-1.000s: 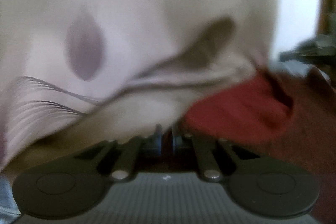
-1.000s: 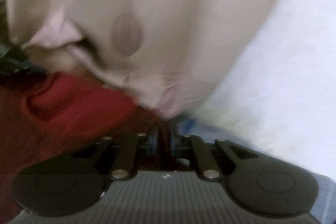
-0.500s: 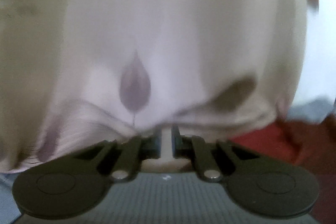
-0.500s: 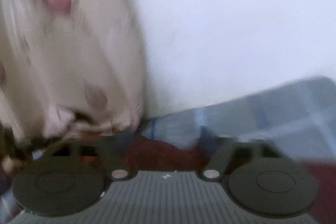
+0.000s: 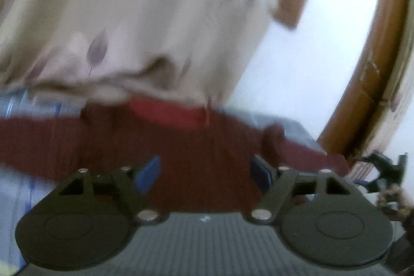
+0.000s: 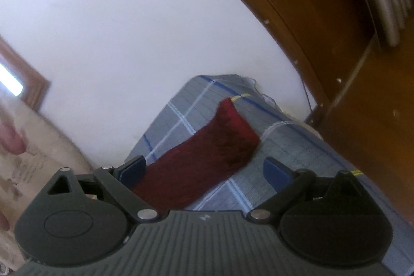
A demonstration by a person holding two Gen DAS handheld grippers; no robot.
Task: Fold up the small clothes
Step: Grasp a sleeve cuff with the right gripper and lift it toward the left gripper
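Note:
A dark red garment [image 5: 181,146] lies spread on the blue-grey checked cloth [image 6: 297,146]. In the right wrist view one red sleeve or leg [image 6: 207,154] stretches away across the cloth. A brighter red piece [image 5: 165,111] lies at its far edge. A cream cloth with a leaf print [image 5: 116,30] hangs or lies just beyond it, blurred. My left gripper [image 5: 207,172] is open and empty above the red garment. My right gripper [image 6: 207,170] is open and empty above the red strip.
A white wall [image 6: 116,17] stands behind. A brown wooden frame [image 6: 323,30] runs along the right side, also in the left wrist view [image 5: 362,82]. The other gripper [image 5: 385,172] shows at the right edge of the left wrist view.
Both grippers have let go of the cream leaf-print cloth and opened. They have drawn back from it, so the red garment and checked cloth now show.

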